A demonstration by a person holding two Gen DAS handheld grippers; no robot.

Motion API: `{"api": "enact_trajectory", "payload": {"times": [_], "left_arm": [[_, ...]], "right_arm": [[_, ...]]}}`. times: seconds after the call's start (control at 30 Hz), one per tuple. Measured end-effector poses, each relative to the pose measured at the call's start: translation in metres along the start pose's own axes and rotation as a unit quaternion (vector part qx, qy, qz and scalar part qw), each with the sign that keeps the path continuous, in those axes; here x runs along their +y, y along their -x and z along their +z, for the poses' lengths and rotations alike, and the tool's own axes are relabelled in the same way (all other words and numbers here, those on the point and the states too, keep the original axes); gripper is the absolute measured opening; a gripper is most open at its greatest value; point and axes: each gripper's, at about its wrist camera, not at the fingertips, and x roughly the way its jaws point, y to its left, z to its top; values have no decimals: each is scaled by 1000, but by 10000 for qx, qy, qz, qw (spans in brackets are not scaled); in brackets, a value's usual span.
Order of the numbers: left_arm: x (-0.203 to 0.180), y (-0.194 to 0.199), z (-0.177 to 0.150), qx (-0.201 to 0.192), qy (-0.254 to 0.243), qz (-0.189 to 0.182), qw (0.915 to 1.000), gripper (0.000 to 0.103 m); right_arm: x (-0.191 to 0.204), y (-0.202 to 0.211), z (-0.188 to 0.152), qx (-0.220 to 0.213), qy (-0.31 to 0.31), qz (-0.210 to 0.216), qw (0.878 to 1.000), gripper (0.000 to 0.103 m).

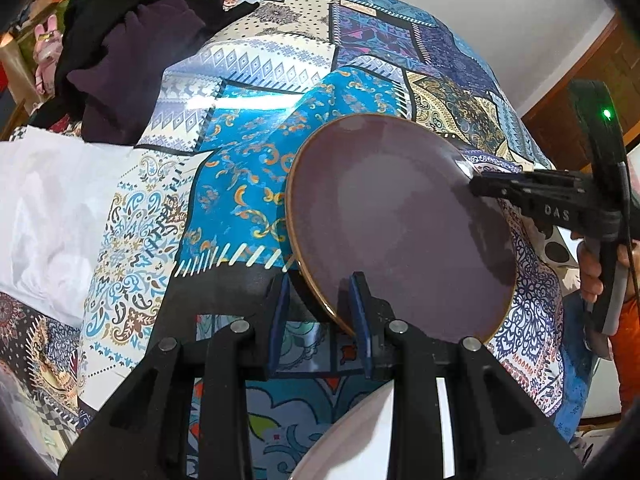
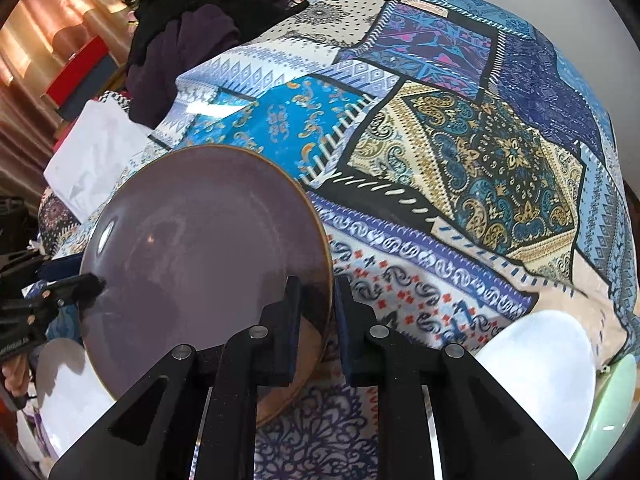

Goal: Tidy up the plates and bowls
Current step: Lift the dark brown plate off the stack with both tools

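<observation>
Tongs on both sides pinch one round purple ceramic plate with a thin golden-brown rim (image 1: 400, 224). The left gripper (image 1: 320, 312) has its blue-padded fingers (image 1: 359, 312) closed over the plate's near edge, one finger above the face and one below. The right gripper (image 2: 316, 320) clamps the opposite edge the same way, its jaws pressed together on the rim; in the left wrist view it reaches in from the right, held by a person's hand (image 1: 592, 272).

Between the two grips the plate sits tilted, lifted off the patchwork tablecloth printed in blue, cream and gold (image 2: 460, 160).

Nearer the cameras lie other dishes: a white plate (image 2: 540, 368) at the lower right of the right wrist view, a pale green dish (image 2: 612, 412) just beside it, and another white plate (image 2: 64, 392) under the purple one's left edge. Farther off, a white plastic bag (image 1: 52, 208) and a heap of dark purple and black cloth (image 1: 132, 40) rest on the table's far side.
</observation>
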Motion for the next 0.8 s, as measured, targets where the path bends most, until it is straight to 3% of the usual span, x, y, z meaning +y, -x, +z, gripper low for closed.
{"api": "enact_trajectory", "payload": {"times": [0.17,0.33,0.4,0.7,0.8], "left_arm": [[6,3,-2,-30,62,29,10000,31],[10,5,-1,-107,103,67,9999,30],[11,6,-2,-168,105,123,9997,30],[23,7,4,-237,144,92,9996,28],[29,7,9,-304,178,142,9993,28]], "right_arm": [[7,4,-8,-5,47,112,9999,16],[10,5,-17,57,-24,529,9986,14],[16,4,-18,11,57,452,9990,15],[19,-14,-8,122,-259,792,9964,27],[25,-14,-5,89,-239,661,9975,30]]}}
